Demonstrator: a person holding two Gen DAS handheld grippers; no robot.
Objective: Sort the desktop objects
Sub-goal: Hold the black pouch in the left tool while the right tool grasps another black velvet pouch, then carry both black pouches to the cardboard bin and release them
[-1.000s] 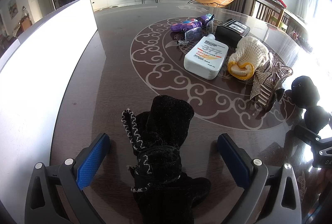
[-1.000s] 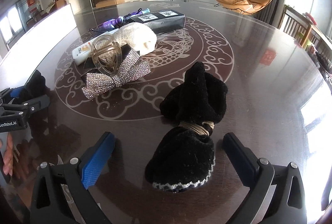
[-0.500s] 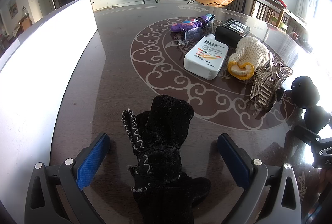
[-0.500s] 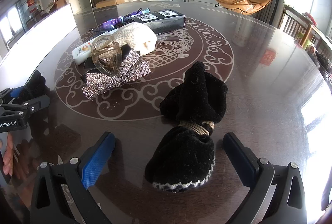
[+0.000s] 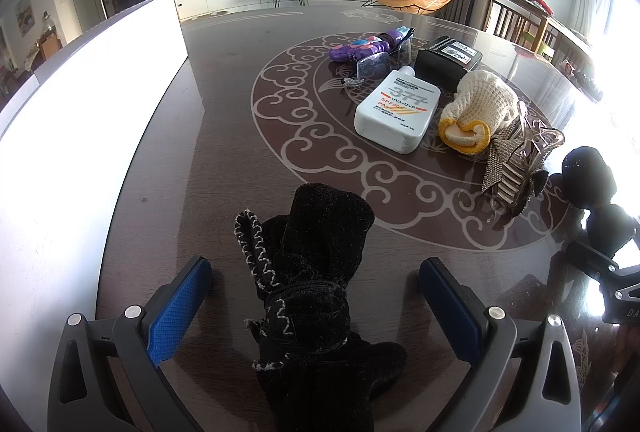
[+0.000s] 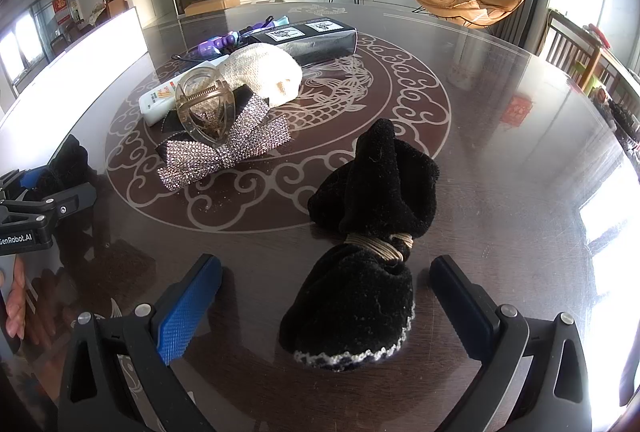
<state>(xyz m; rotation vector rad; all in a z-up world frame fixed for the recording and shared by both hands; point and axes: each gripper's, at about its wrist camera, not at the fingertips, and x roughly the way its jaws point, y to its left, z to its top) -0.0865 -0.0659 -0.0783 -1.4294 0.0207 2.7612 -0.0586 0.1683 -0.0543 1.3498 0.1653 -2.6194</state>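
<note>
Grey claw (image 5: 314,298), blue ribbed pads (image 5: 178,306), silver screws

Nothing has visibly changed over the past second: the left hand-held gripper (image 5: 314,306) sits with its jaws spread either side of a black glove (image 5: 312,292), and the right hand-held gripper (image 6: 326,302) likewise flanks a second black glove (image 6: 362,252), neither having shifted on the tabletop (image 5: 200,151).

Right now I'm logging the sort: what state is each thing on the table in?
Left gripper: open, straddling a black stitched glove.
Right gripper: open, straddling a black glove bundle tied with cord.
White sunscreen bottle: lying flat.
Clear hair claw: resting on rhinestone bow.
Cream knit glove: crumpled.
</note>
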